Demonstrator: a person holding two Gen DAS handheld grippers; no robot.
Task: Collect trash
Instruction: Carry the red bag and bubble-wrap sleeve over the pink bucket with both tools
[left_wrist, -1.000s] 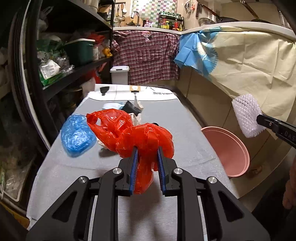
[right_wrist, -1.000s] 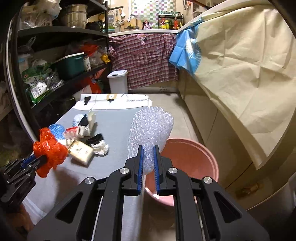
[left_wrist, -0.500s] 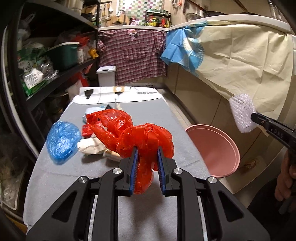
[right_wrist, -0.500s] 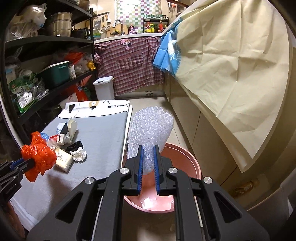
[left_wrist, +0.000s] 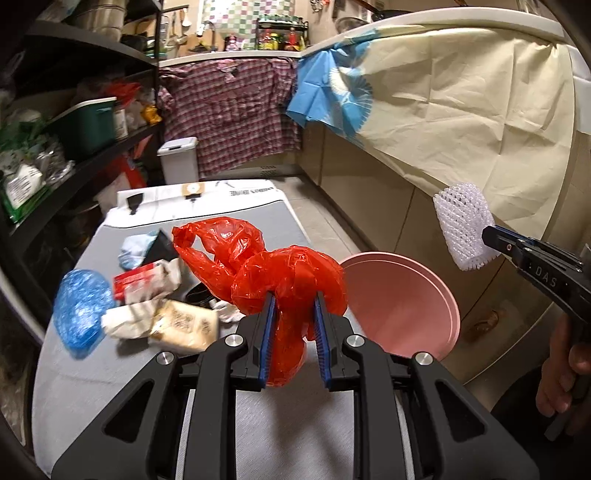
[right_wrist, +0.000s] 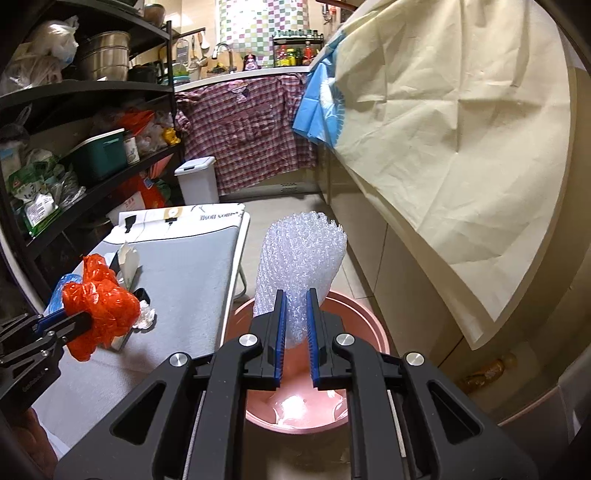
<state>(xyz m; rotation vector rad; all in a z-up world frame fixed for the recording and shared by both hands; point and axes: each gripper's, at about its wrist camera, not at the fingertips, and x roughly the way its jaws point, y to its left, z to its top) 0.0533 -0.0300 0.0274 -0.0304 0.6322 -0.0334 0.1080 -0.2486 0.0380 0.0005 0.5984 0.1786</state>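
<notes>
Left gripper (left_wrist: 293, 314) clamps red bag (left_wrist: 284, 280); pink basin (left_wrist: 402, 306) beside table (left_wrist: 258, 221).

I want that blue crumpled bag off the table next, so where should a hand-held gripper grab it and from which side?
Pinch the blue crumpled bag across its raised, wrinkled top, coming down from above on its table-edge side: it lies as a low flat mound, and the white wrapper crowds its other side.

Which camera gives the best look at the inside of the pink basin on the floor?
The right wrist view: it looks down into the pink basin to its glossy bottom, behind the held bubble wrap. The left wrist view shows the basin sidelong, partly behind the red plastic bag.
</notes>
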